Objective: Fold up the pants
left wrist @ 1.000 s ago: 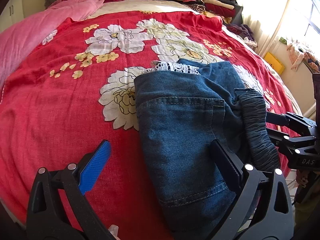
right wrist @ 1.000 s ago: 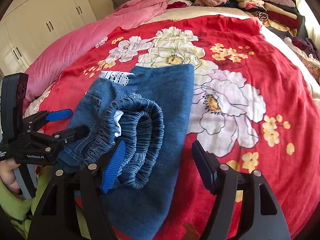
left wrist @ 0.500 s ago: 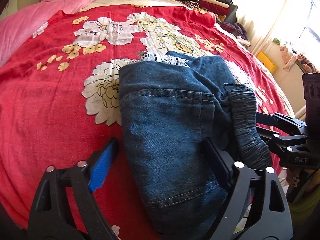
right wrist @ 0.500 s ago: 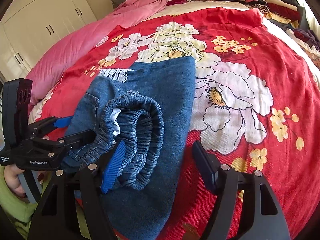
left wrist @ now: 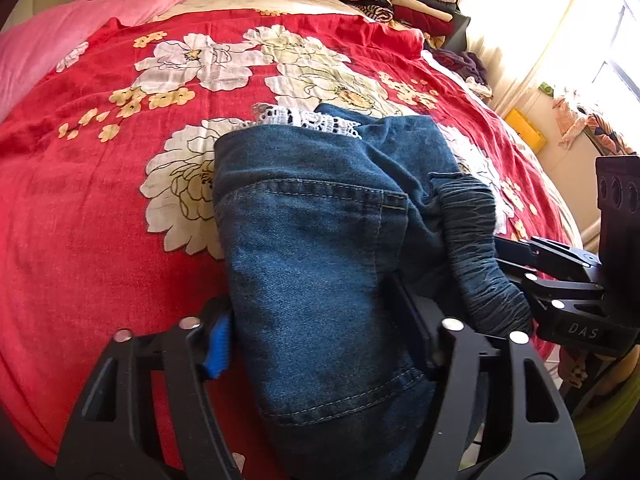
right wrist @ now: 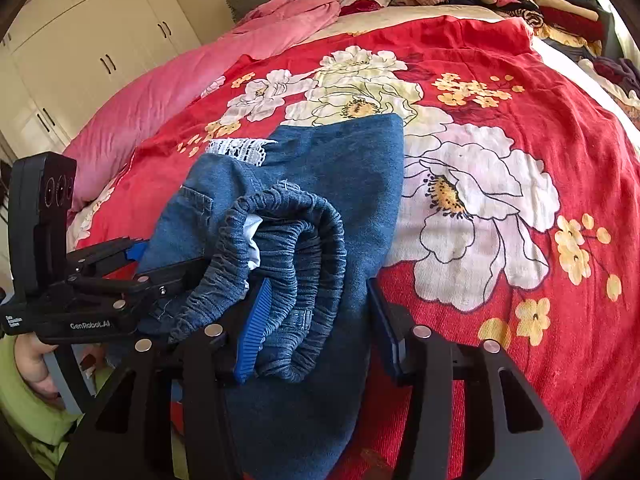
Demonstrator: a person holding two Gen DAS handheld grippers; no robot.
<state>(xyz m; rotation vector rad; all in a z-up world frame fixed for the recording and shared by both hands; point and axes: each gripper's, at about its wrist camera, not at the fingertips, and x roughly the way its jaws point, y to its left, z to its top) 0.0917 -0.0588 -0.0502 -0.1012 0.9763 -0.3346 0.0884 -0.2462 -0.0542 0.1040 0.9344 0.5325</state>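
Blue denim pants (left wrist: 320, 248) lie folded on the red floral bedspread (left wrist: 80, 208), white lace hem (left wrist: 308, 118) at the far end; they also show in the right wrist view (right wrist: 336, 168). My left gripper (left wrist: 316, 332) straddles the near pocket part, jaws narrowed with the denim between them. My right gripper (right wrist: 316, 320) straddles the bunched elastic waistband (right wrist: 296, 248), jaws narrowed around it. Each gripper shows in the other's view: the right one (left wrist: 560, 288) in the left wrist view, the left one (right wrist: 104, 280) in the right wrist view.
A pink blanket (right wrist: 192, 80) lies along the bed's left side. Stacks of folded clothes (left wrist: 400, 0) sit at the headboard. White wardrobe doors (right wrist: 80, 48) stand at left. A curtained window (left wrist: 560, 40) is on the right. The near bed edge is just below the grippers.
Both grippers' jaws have narrowed around the pants; the left one has moved forward over the denim's near edge. The pants have stayed in place.
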